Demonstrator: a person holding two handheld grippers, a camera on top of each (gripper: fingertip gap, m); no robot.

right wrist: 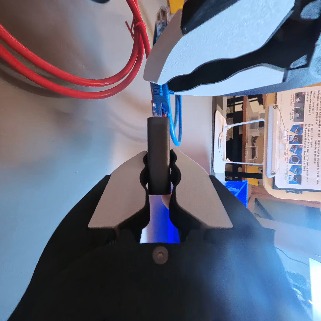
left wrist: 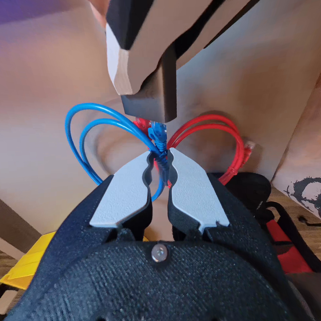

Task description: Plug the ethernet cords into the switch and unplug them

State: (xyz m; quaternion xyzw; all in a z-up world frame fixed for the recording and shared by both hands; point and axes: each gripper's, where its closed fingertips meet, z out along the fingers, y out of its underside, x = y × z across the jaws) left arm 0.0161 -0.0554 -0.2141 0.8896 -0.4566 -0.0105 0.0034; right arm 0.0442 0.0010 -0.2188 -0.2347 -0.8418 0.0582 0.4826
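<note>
My left gripper (left wrist: 160, 152) is shut on the blue ethernet cord (left wrist: 83, 132) just behind its plug (left wrist: 157, 132). The plug's tip meets the port face of the small black switch (left wrist: 149, 107); how deep it sits is hidden. A red plug (left wrist: 140, 124) sits at the switch right behind it. The red cord (left wrist: 217, 125) loops to the right, with its other plug (left wrist: 248, 149) free. My right gripper (right wrist: 159, 154) is shut on the switch (right wrist: 158, 139) and holds it end-on toward the blue plug (right wrist: 158, 107). The left gripper's fingers (right wrist: 217, 52) show at the top.
Both grippers are above a pale tabletop (left wrist: 52, 86). A yellow object (left wrist: 26, 260) and a black and red strap (left wrist: 281, 243) lie near the left gripper. A blue bin (right wrist: 238, 189) and a board with a printed sheet (right wrist: 295, 139) stand beyond the table edge. Left tips to right tips: about 7 cm.
</note>
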